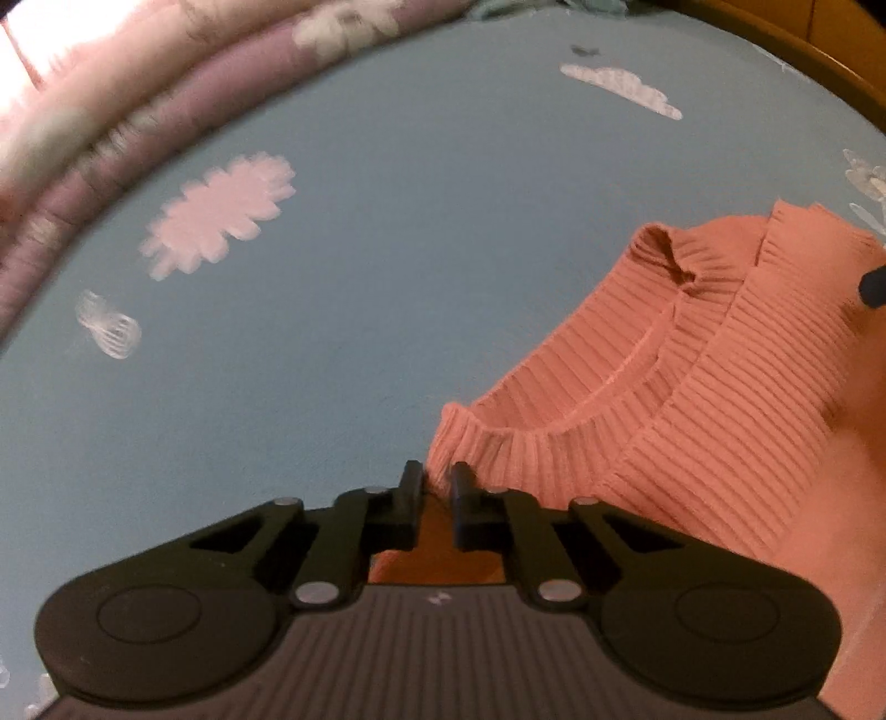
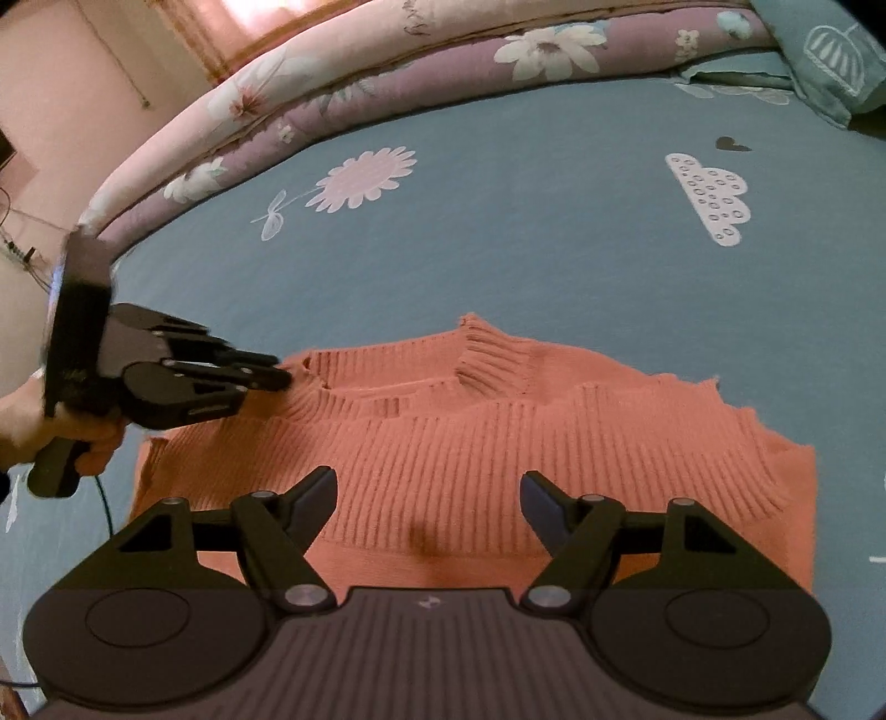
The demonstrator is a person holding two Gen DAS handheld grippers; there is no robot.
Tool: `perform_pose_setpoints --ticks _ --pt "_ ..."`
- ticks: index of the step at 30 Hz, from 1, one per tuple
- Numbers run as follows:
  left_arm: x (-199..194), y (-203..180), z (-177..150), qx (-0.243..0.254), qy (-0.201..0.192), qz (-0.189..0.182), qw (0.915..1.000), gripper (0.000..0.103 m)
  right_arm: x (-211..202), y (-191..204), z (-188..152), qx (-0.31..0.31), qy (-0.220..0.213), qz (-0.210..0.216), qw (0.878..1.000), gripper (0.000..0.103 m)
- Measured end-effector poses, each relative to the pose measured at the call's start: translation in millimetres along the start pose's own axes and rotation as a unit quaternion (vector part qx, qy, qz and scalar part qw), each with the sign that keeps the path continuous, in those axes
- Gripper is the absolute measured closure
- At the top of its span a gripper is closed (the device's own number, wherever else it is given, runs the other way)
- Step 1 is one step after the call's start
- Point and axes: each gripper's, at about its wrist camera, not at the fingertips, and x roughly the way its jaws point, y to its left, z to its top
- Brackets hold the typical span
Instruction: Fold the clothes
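Note:
An orange ribbed knit sweater lies partly folded on the blue bed sheet; in the left wrist view the sweater fills the right side. My left gripper is shut on the sweater's ribbed edge, with a fold of knit pinched between its fingers. From the right wrist view, the left gripper bites the sweater's far left corner, and a hand holds its handle. My right gripper hangs open just over the sweater's near middle, with nothing between its fingers.
The sheet carries pink flower and white cloud prints. Folded floral quilts are stacked along the far edge of the bed. A teal cloth lies at the far right corner. A wooden bed frame borders the sheet.

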Motion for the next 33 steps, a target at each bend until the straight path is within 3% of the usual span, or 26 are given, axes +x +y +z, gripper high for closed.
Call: perform_pose_setpoints --ticks 4,5,9,12,13,15,16,18,21,23,26,33 --pt "7 -3 -14 -0.03 0.006 0.025 0.9992 0.093 -3 -9 -4 0.014 0.002 -0.005 1.0 0.025" --pt "7 1 -13 -0.047 0.003 0.022 0.9987 0.088 -4 -10 -4 0.014 0.003 -0.007 1.0 0.025" --pt "-8 25 -11 -0.141 -0.024 -0.011 0.9897 0.086 -11 -12 2 0.005 -0.009 -0.006 1.0 0.025" --pt "-27 33 -16 -0.173 -0.052 -0.014 0.9834 0.081 -10 -13 14 -0.01 -0.021 -0.007 1.0 0.028" --pt "-33 35 -18 -0.183 -0.063 -0.034 0.9805 0.077 -9 -13 19 -0.015 -0.025 -0.007 1.0 0.039" --pt "-33 31 -21 -0.192 -0.07 -0.091 0.9747 0.07 -1 -14 31 -0.03 -0.026 -0.003 0.999 0.051" --pt "-32 27 -22 -0.194 -0.071 -0.121 0.9709 0.068 7 -13 37 -0.04 -0.024 -0.001 0.999 0.064" --pt "-24 19 -23 -0.191 -0.064 -0.141 0.9693 0.068 25 -10 48 -0.06 -0.02 -0.001 0.998 0.083" --pt "-7 13 -25 -0.192 -0.061 -0.129 0.971 0.069 58 -6 57 -0.09 -0.007 -0.008 0.996 0.089" --pt "6 16 -26 -0.205 -0.057 -0.112 0.9706 0.069 83 -3 58 -0.117 0.006 -0.056 0.991 0.09" --pt "18 26 -29 -0.234 -0.061 -0.111 0.9638 0.068 104 -10 62 -0.106 0.006 -0.066 0.992 0.09" --pt "5 44 -24 -0.285 -0.078 -0.086 0.9515 0.069 90 -20 78 -0.053 -0.016 -0.084 0.995 0.088"
